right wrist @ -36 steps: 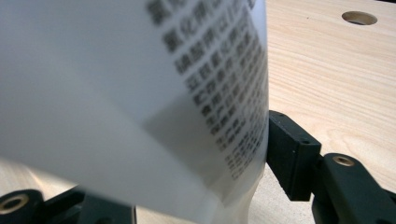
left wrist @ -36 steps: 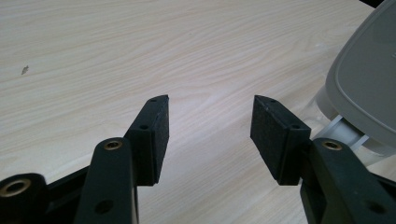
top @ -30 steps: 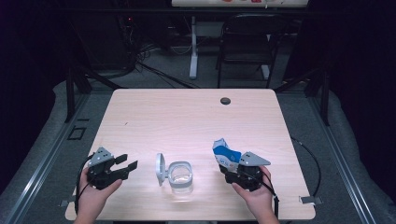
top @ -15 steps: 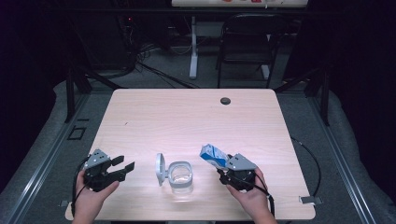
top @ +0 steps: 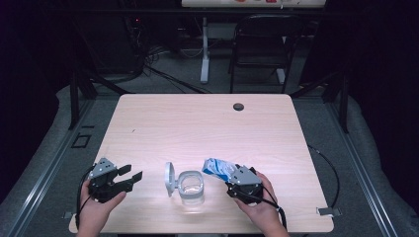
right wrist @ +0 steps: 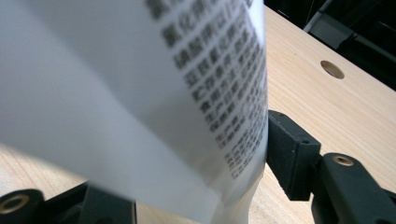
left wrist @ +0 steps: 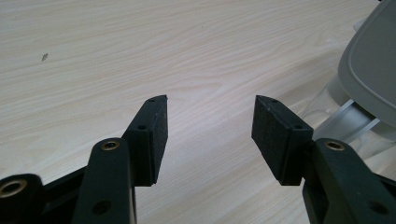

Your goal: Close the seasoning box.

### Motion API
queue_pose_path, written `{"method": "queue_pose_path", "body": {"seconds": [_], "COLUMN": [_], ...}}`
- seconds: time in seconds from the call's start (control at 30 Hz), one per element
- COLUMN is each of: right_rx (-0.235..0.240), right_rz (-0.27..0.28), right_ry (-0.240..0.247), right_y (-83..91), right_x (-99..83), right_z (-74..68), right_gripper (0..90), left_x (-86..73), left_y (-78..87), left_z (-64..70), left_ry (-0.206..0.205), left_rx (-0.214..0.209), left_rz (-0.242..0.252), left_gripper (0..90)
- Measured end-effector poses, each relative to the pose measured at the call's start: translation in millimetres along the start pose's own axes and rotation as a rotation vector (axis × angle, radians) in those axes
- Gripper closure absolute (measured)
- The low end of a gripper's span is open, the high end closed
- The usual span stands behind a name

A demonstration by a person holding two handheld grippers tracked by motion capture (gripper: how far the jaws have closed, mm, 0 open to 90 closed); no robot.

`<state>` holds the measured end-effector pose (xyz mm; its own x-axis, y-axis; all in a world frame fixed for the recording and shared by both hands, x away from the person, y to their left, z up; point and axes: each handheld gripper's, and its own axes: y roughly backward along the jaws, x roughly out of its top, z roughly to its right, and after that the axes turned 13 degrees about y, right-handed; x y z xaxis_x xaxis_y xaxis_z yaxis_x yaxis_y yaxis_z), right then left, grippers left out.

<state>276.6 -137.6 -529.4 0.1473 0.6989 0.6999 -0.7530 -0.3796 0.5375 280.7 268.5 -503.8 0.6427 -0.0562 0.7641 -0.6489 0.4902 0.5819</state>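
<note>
Closest to the person, at the near edge of the table, are the two hands with their grippers. The left gripper sits over the near left part of the wood, held in the left hand, and its jaws are spread wide with nothing between them. In the left gripper view you can see bare wood grain through the gap between the two black pads.

Just to the right of that is a clear container with its grey lid flipped up on the left side, standing more or less upright. That lid is also in the left gripper view, at the right edge, near the right-hand jaw but not touching it.

On the other side of the container, the right gripper, held in the right hand, is clamped on a blue and white packet. The packet pokes out toward the container and sits just beside its rim, up off the table. In the right gripper view the packet is right up against the lens, white with blurry black print, pinched against the right jaw.

Farther out the tabletop is plain wood, with a small round hole near the far edge. Beyond the table there's a dark chair.
</note>
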Motion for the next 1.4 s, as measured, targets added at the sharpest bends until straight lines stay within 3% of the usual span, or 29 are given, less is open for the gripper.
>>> {"method": "queue_pose_path", "body": {"seconds": [0.4,1.4], "right_rx": [-0.063,-0.135], "right_rz": [-0.023,-0.047], "right_ry": [0.082,0.204], "right_y": [-1.6,-7.8], "right_x": [1.4,4.9], "right_z": [-5.5,-10.1], "right_gripper": [43.6,43.8], "left_x": [0.3,-0.3], "left_y": [0.1,-1.2], "left_z": [-0.1,-0.8], "left_ry": [0.002,0.007], "left_rx": [-0.002,-0.004], "left_rz": [0.007,0.008], "left_gripper": [46.5,46.6]}}
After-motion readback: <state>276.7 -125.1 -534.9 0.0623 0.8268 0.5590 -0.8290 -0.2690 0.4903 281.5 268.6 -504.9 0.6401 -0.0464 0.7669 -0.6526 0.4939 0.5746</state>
